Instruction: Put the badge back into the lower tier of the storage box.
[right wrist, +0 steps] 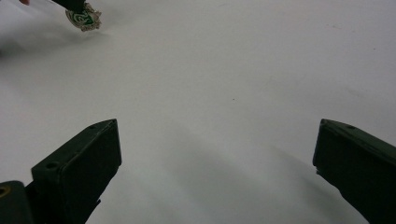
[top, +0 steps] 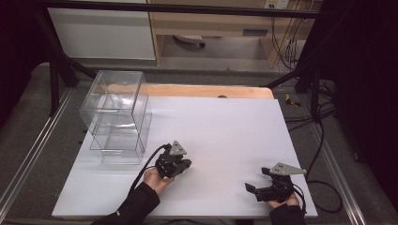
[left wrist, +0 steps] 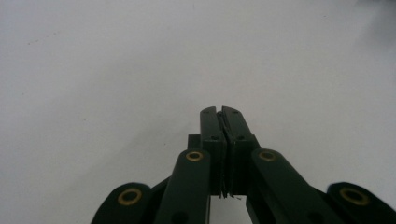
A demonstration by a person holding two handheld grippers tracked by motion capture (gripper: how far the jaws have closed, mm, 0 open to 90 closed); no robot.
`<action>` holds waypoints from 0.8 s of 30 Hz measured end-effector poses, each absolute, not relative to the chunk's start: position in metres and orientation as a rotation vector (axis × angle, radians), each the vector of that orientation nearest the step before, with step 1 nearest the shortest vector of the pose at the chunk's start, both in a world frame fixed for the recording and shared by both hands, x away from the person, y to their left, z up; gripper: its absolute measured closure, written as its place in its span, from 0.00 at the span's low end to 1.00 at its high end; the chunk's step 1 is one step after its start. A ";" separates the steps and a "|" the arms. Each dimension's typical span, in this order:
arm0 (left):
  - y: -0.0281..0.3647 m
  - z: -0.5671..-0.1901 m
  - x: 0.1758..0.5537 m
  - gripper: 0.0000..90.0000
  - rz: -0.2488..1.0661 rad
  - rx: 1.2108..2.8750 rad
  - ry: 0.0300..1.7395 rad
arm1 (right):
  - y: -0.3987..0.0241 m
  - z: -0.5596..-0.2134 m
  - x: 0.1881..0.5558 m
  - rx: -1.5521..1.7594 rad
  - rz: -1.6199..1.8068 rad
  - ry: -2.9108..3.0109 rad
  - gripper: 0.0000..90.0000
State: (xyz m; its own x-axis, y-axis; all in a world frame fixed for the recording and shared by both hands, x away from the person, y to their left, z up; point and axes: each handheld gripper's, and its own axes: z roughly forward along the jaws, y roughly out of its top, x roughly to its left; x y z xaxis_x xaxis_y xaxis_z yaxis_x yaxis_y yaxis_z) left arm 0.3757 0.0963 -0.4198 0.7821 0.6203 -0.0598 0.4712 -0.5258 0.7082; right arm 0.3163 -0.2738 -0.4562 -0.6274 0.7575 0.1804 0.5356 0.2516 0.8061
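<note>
Right gripper view, nearest first: right claw [right wrist: 217,149] released, jaws spread wide over bare white surface [right wrist: 243,70], nothing between them. High view puts this claw by the near edge, toward the near right corner, with its jaws turned toward the other hand.

Farther along that same view: a small green-and-white piece [right wrist: 84,17], flat and crinkled at the rim, hangs from the tip of dark jaws just above the surface. Too small to say what it is or which way its long axis runs.

Left gripper view: left claw [left wrist: 221,112] clenched, jaws pressed flat together with a thin sliver in the seam. Judged to be grasping the piece. High view: this claw sits near the middle of the near edge, a little in from it.

Farthest: clear stacked box [top: 117,112], standing at the far left corner of the surface, apart from both claws.

Key relation: the box lies ahead and left of the left claw, which is much nearer to it than the right.
</note>
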 end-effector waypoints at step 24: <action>0.109 -0.405 0.369 0.98 0.257 2.200 0.799 | -0.274 -0.457 0.317 1.205 1.307 2.282 0.02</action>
